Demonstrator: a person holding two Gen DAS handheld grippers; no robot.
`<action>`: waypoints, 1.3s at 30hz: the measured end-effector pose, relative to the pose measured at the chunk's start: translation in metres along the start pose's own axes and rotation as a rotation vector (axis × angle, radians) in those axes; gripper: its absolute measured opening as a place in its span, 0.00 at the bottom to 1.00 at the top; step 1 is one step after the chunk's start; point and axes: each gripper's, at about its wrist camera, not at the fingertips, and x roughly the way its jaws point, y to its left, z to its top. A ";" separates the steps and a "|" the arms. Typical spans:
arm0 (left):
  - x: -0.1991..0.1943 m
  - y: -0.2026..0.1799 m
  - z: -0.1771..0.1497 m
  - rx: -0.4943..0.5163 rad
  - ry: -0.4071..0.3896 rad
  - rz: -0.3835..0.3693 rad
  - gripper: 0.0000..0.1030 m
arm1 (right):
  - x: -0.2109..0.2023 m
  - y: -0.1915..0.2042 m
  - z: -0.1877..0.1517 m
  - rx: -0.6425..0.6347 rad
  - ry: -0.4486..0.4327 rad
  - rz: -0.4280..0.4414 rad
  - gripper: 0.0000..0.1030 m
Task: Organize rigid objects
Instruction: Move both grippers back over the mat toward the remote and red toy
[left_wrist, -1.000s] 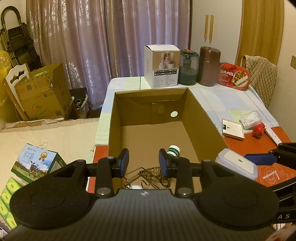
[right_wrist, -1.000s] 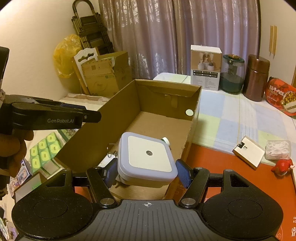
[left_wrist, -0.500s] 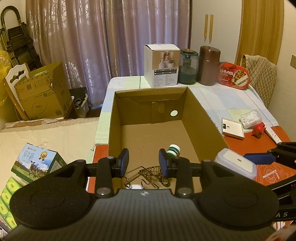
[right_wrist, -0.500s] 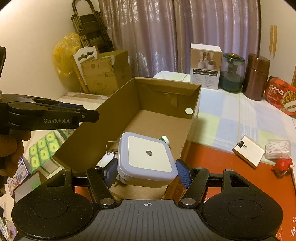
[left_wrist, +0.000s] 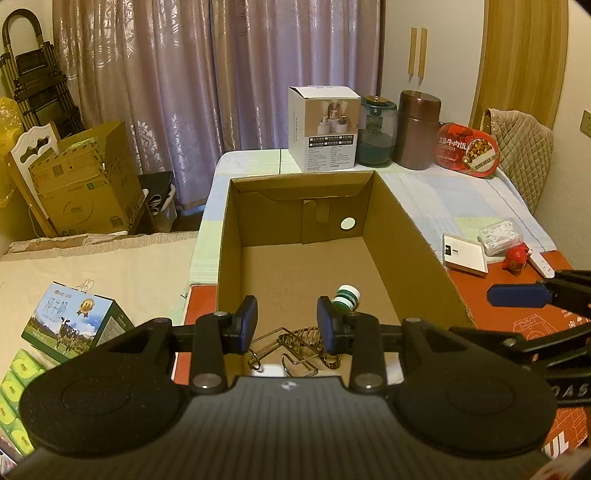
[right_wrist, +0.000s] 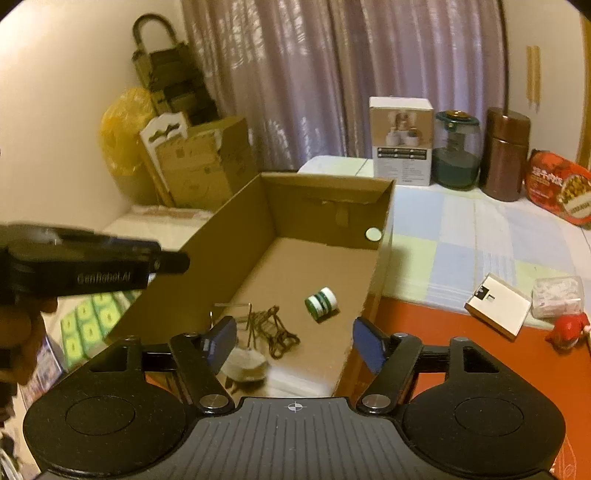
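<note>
Both units are empty at this moment. The right hand-held gripper (right_wrist: 294, 343) hovers over the near end of the cardboard box (right_wrist: 236, 225) with its jaws spread wide and nothing between them; the left hand-held gripper (left_wrist: 287, 325) is likewise open and unloaded, positioned above the near rim of the same box. Inside the box, on its floor, lie a small green-and-white jar (right_wrist: 322, 303) on its side, a tangle of wire pieces (right_wrist: 271, 330), and a pale rounded-square container (right_wrist: 243, 363) at the near end, partly hidden behind the right unit's left finger and blurred, so its exact resting attitude cannot be confirmed. Objects not yet sorted remain on the counter (right_wrist: 436, 325) to the right of the box: a flat white box (right_wrist: 498, 304), a clear plastic case (right_wrist: 557, 301) and a small red figure (right_wrist: 567, 330), all near one another. Judged hazards: the pale container appears to rest against or on the wire tangle, so it may sit tilted and shift when further items are added. The jar lies on its side and can roll if the box is bumped. The right unit is close to the right box wall; a sideways exit toward the counter items could clip that wall and displace the box. The three remaining items lie close together, so a wide approach to one may push its neighbour.
</note>
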 end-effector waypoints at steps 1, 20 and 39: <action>-0.001 0.000 0.000 -0.002 -0.001 -0.001 0.29 | -0.002 -0.001 0.001 0.002 -0.004 0.000 0.67; -0.054 -0.080 0.026 0.018 -0.107 -0.131 0.32 | -0.092 -0.058 -0.022 0.088 -0.066 -0.118 0.67; -0.044 -0.243 0.015 0.136 -0.105 -0.307 0.78 | -0.211 -0.199 -0.078 0.276 -0.138 -0.369 0.67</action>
